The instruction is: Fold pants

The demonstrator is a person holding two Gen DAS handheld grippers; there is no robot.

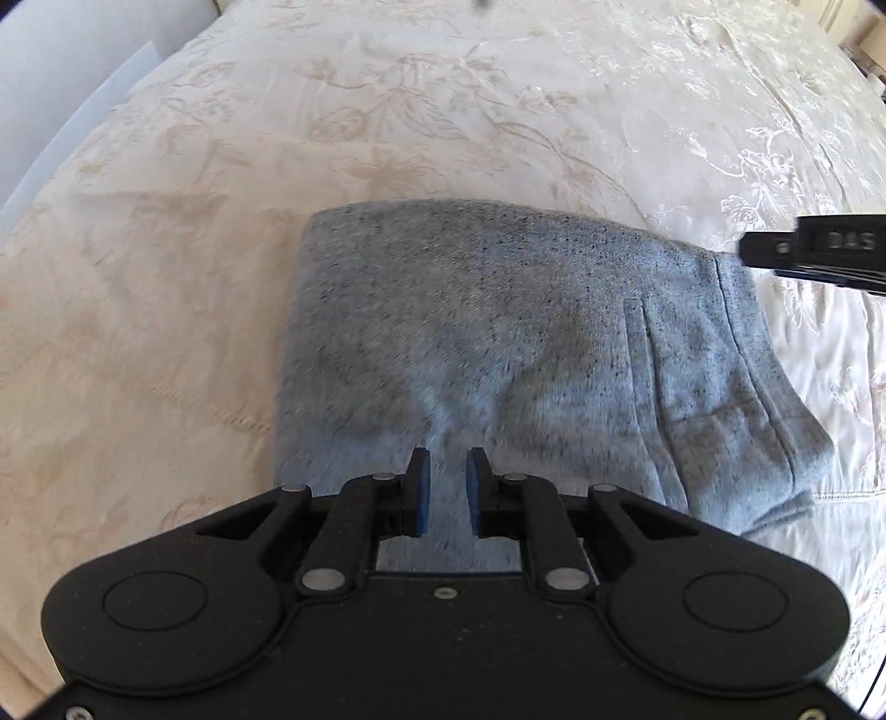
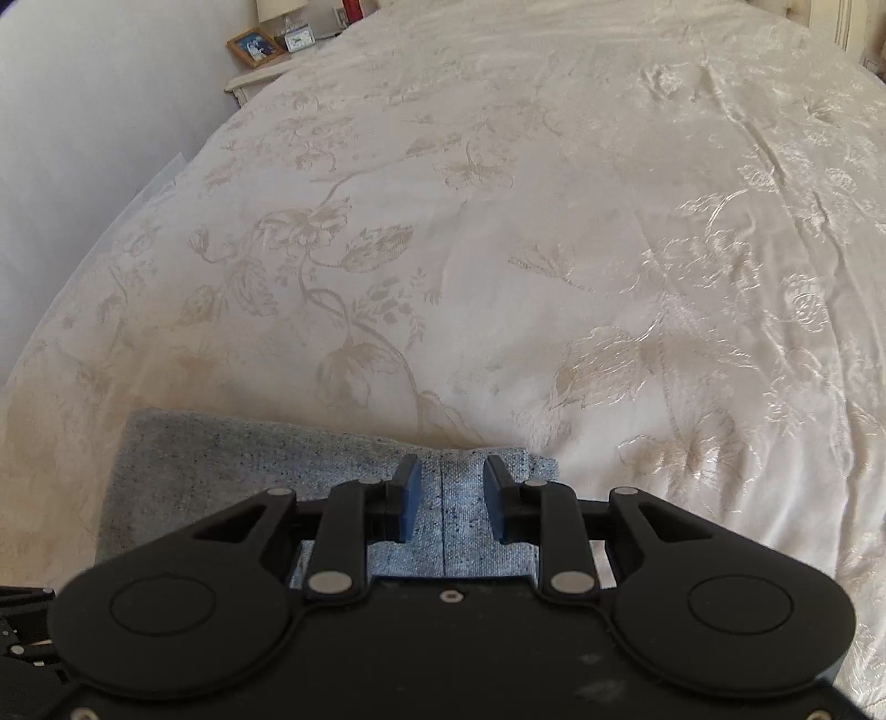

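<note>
Grey speckled pants [image 1: 498,332] lie folded into a thick rectangle on the bed. My left gripper [image 1: 447,468] points down at the near edge of the fold, and creases in the cloth run up to a ridge pinched between its blue pads. In the right wrist view the pants [image 2: 221,471] show as a strip under my right gripper [image 2: 451,482]. Its fingers stand apart over a flat seamed edge of the cloth, with no pinch showing. From the left wrist view, the right gripper [image 1: 814,252] sits at the pants' far right corner.
A cream floral bedspread [image 2: 498,221] covers the bed all around the pants. A nightstand at the far left bears a framed picture [image 2: 256,45] and a small clock [image 2: 299,39]. A pale wall [image 2: 83,138] runs along the bed's left side.
</note>
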